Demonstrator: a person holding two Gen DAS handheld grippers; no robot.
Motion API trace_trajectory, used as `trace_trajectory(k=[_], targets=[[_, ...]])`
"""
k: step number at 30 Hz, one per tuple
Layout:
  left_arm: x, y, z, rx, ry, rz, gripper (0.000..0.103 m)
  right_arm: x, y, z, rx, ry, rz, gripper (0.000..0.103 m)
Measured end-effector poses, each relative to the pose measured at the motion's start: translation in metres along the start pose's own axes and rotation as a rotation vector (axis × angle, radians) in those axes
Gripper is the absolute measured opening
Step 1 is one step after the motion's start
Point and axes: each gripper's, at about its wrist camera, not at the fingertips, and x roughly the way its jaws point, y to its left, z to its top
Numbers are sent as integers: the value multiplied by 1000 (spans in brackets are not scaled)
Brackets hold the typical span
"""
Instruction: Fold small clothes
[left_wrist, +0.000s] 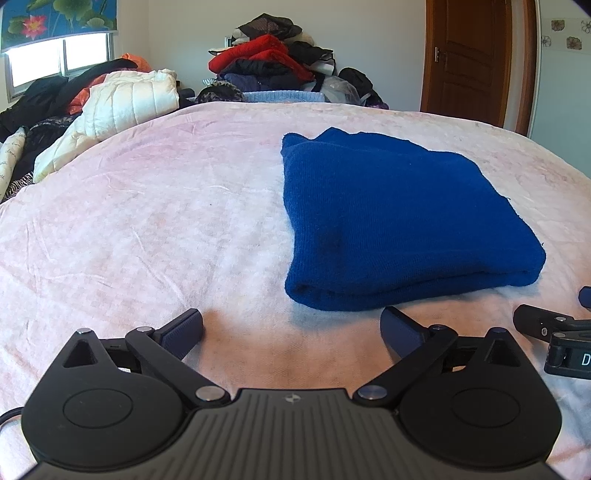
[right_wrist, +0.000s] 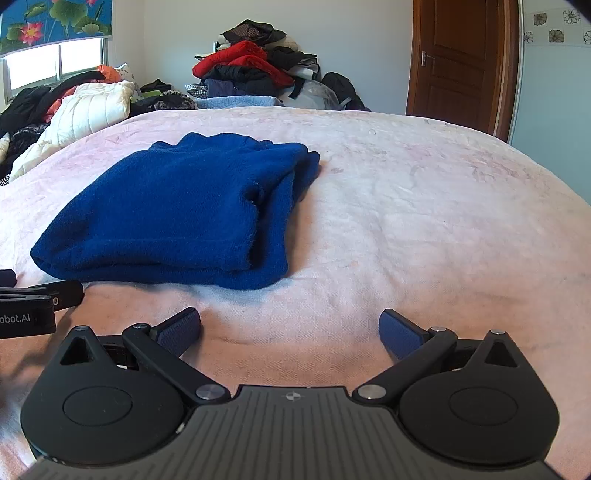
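A: Left wrist view first. How does the left claw (left_wrist: 291, 330) sit?

B: Low over the bed (left_wrist: 147, 221), level, pointing toward the far wall. Its fingers are spread wide with nothing between them, only pink cover. The left pad (left_wrist: 183, 332) is over bare bed; the right pad (left_wrist: 400, 328) sits just short of the near fold of the sweater (left_wrist: 399, 221), not touching it.

A: And the sweater?

B: Folded into a thick blue block, lying ahead and to the right. Its left edge runs straight away from the camera; left of that the cover is wide and bare up to the jacket (left_wrist: 122, 107). At the right edge of the picture part of the right claw (left_wrist: 554, 332) shows, near the sweater's near right corner.

A: Right wrist view?

B: The right claw (right_wrist: 290, 328) is likewise low and level, fingers wide apart and holding nothing. The sweater (right_wrist: 177, 210) lies ahead and left, layered edges stacked on its right side. Right of it the bed (right_wrist: 443, 203) is open toward the door (right_wrist: 458, 55). A clothes pile (right_wrist: 251, 70) stands beyond the far edge. A bit of the left claw (right_wrist: 37, 306) shows at left.
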Motion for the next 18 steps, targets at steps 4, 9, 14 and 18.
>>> trace_trajectory(k=[4,9,14,18], targets=[[0,2,1,1,2,-5,103,0,0,0,0,0,0,103],[0,3,0,3,2,-9,103,0,0,0,0,0,0,103],[0,3,0,3,1,-9,103,0,0,0,0,0,0,103],[0,3,0,3,2,-9,103,0,0,0,0,0,0,103]])
